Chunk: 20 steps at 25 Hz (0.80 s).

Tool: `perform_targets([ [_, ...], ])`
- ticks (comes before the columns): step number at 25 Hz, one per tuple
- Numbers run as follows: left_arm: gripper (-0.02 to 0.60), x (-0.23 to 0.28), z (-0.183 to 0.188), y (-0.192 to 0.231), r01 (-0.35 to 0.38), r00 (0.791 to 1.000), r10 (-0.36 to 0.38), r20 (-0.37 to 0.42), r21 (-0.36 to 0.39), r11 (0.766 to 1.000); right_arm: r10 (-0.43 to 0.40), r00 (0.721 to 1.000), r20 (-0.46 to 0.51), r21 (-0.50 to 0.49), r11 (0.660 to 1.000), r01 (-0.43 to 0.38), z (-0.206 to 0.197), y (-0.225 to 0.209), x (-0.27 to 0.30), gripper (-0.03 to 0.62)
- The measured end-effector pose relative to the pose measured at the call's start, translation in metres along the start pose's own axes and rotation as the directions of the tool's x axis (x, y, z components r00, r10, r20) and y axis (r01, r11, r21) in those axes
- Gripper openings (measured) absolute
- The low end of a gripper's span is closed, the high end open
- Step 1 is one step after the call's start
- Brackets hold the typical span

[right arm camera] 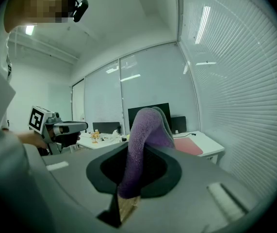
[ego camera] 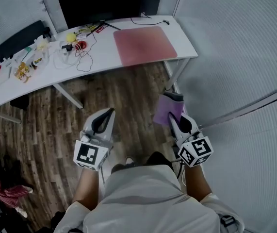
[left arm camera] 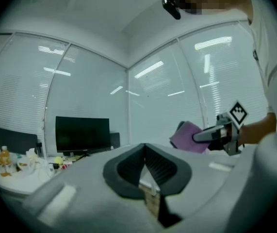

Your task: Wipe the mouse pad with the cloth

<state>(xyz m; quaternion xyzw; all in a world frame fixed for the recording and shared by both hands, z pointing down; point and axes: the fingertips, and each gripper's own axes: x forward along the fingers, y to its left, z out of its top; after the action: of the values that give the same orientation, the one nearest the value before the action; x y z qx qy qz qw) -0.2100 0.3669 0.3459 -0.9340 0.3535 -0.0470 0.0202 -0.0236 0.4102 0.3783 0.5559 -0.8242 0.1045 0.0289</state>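
Observation:
A pink mouse pad (ego camera: pixel 144 44) lies on the right end of the white desk (ego camera: pixel 104 57); it also shows far off as a pink mouse pad (right arm camera: pixel 189 147) in the right gripper view. My right gripper (ego camera: pixel 173 112) is shut on a purple cloth (ego camera: pixel 166 109), which sticks up between its jaws as a folded purple cloth (right arm camera: pixel 140 144). The left gripper (ego camera: pixel 110 111) is shut with nothing in it, its jaw tips meeting at the left gripper (left arm camera: pixel 145 146). Both grippers hang over the wooden floor, well short of the desk.
A dark monitor (ego camera: pixel 99 3) stands at the desk's back edge. Cables (ego camera: pixel 82 57), a red round object (ego camera: pixel 80 45), bottles and small clutter (ego camera: pixel 24 69) crowd the desk's left half. Desk legs (ego camera: pixel 68 95) reach down to the floor. Glass walls with blinds (ego camera: pixel 240 57) close in the right side.

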Motion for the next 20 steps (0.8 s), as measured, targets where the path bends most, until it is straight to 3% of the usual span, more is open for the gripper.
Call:
perform_targets([
  [10, 0.002, 0.038, -0.017, 0.051, -0.016, 1.0, 0.016, -0.007, -0.043, 0.999, 0.024, 0.999, -0.032, -0.024, 0.999, -0.025, 0.014, -0.023, 0.067, 0.048],
  [15, 0.002, 0.082, -0.02, 0.068, -0.053, 0.999, 0.053, -0.004, -0.037, 0.998, 0.057, 0.998, -0.014, -0.014, 0.998, -0.057, 0.02, -0.066, 0.108, 0.048],
  [20, 0.002, 0.141, 0.001, 0.081, -0.088, 0.996, 0.088, -0.008, -0.018, 0.996, 0.111, 0.994, -0.002, -0.008, 0.994, -0.111, 0.044, -0.12, 0.149, 0.048],
])
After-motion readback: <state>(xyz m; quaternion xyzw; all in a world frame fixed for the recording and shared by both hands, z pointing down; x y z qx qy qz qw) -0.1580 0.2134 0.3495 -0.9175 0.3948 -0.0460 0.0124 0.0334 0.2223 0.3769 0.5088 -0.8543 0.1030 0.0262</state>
